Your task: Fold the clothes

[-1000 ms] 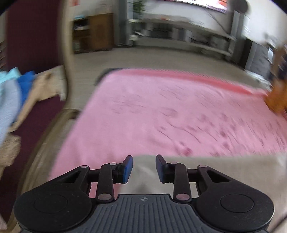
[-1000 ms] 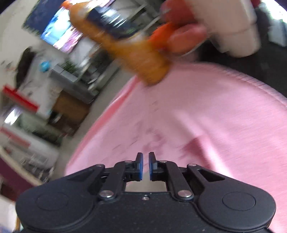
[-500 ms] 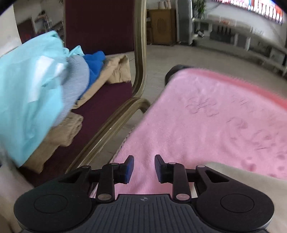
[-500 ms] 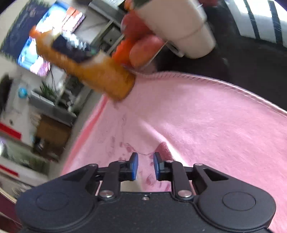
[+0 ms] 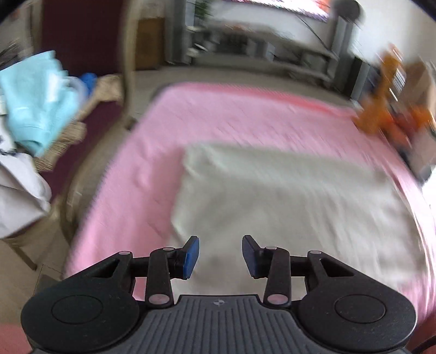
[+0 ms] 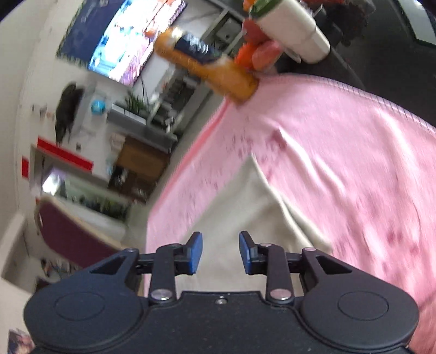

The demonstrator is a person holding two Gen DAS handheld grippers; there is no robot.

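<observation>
Your left gripper (image 5: 220, 254) hangs over the near edge of a cream-coloured garment (image 5: 286, 201), which lies spread flat on a pink blanket (image 5: 218, 117). Its blue-padded jaws have just been opening; they stand partly apart with nothing between them and hold nothing. The picture is smeared by motion.

To your left stands a maroon chair (image 5: 81, 43) piled with clothes, a light blue top (image 5: 32, 98) uppermost. At the far right corner of the blanket sits a blurred orange object (image 5: 381, 109).

From your right wrist view, your right gripper (image 6: 220, 254) hovers above the same cream garment (image 6: 239, 217), whose pointed corner runs away from you across the pink blanket (image 6: 340, 141). Its jaws have also just been opening, and they stand partly apart and empty.

Beyond the blanket's far edge are an orange object (image 6: 215, 70) and a white cylindrical object (image 6: 294, 24), both too blurred to identify. A lit screen (image 6: 130, 43) hangs on the wall behind.
</observation>
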